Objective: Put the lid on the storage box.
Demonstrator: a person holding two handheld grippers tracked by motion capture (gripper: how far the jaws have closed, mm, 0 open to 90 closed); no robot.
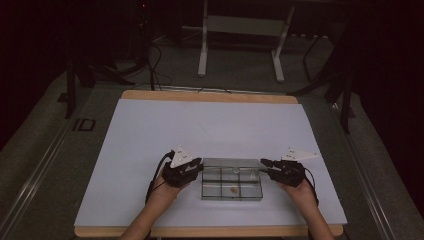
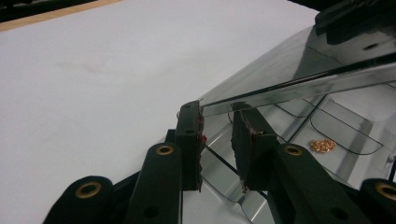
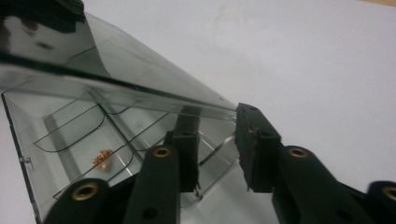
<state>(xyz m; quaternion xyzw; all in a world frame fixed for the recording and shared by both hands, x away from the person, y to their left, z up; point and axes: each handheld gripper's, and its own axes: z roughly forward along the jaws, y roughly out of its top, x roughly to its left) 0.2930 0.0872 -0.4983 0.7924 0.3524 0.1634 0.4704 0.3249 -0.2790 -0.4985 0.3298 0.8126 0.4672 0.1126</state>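
My left claw sits at the left end of the clear compartment box. In the left gripper view its 2 jaws straddle the left corner of the lid, 1 pad outside, the other pad inside over the tray; a gap shows between them and I cannot tell if they press the lid edge. Lid is raised, tilted up over the tray, hinged along the far side.

My right claw is at the right end of the same box. In the right gripper view its jaws stand apart around the lid's right corner, left finger inside behind the clear wall, right finger outside; visible gap, not pinching.

Box is smoky transparent plastic, divided into 6 compartments, 2 rows of 3. Small orange-gold bit lies in the near middle compartment, also seen in the left gripper view and the right gripper view.

Box rests on the white table, near the front edge, roughly centred left to right. Wooden rim shows along the far edge. A white metal frame stands on the floor beyond the table.
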